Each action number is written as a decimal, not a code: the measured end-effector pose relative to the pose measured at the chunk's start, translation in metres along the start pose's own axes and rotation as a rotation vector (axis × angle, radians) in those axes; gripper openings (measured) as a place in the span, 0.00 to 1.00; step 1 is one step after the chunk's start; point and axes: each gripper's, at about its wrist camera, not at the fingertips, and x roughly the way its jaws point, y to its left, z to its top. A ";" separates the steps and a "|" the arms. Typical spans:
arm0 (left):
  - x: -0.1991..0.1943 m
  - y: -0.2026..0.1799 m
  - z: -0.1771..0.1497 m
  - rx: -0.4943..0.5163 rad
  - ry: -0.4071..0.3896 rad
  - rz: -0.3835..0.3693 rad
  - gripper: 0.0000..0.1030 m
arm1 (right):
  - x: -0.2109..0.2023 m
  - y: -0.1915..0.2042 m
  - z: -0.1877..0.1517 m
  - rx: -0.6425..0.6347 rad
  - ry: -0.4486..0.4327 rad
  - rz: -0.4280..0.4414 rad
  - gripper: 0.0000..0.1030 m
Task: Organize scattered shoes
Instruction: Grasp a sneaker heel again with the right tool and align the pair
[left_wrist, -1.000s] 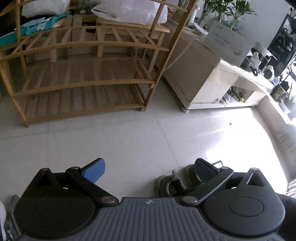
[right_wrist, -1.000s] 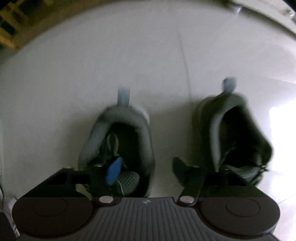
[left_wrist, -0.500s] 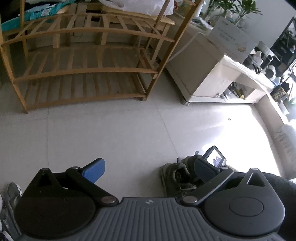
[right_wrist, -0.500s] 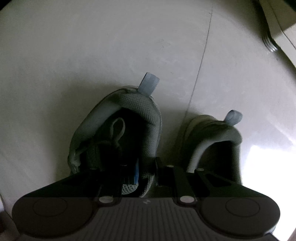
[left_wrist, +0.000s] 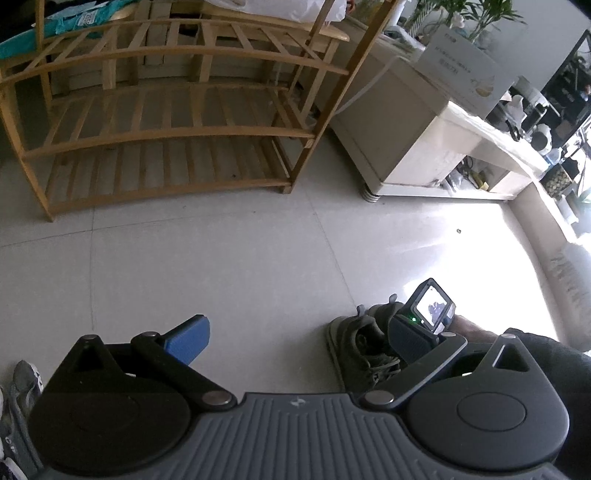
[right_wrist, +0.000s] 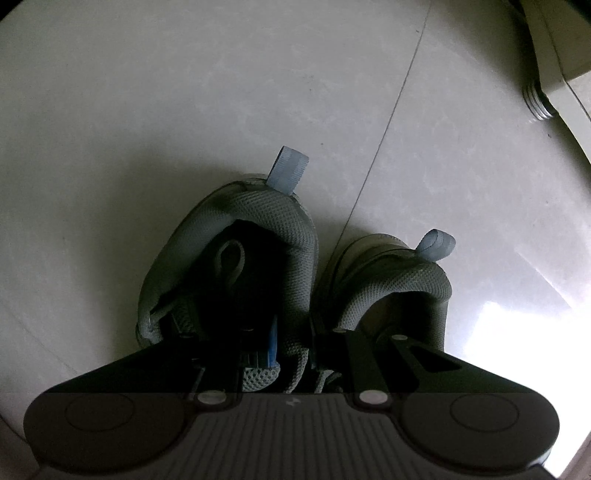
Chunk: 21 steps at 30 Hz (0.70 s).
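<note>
The right gripper (right_wrist: 295, 354) points straight down over two grey mesh sneakers standing side by side, touching, on the pale tiled floor (right_wrist: 184, 110). Its jaws are drawn nearly together, pinching the adjoining collar walls of the left grey sneaker (right_wrist: 240, 236) and the right grey sneaker (right_wrist: 399, 284): one blue-padded finger (right_wrist: 272, 343) sits inside the left shoe's opening, the other inside the right shoe (its pad is lost in shadow). Each heel carries a pale blue pull loop.

The left gripper (left_wrist: 295, 339) tilts steeply downward over bare floor with its jaws spread wide and nothing between them. Ahead of it stands a slatted bamboo shoe rack (left_wrist: 166, 129), its lower shelves bare. Another grey-and-white sneaker (left_wrist: 22, 380) lies at the left edge of that view.
</note>
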 end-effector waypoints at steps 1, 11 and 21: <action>0.000 0.000 0.000 -0.001 0.000 0.001 1.00 | 0.000 0.002 0.001 0.002 0.001 0.001 0.16; 0.001 0.001 0.001 -0.002 0.000 0.002 1.00 | -0.001 0.012 0.009 0.000 0.009 -0.011 0.20; -0.004 0.023 -0.007 0.032 -0.007 -0.010 1.00 | -0.032 0.011 0.011 0.017 -0.032 -0.035 0.54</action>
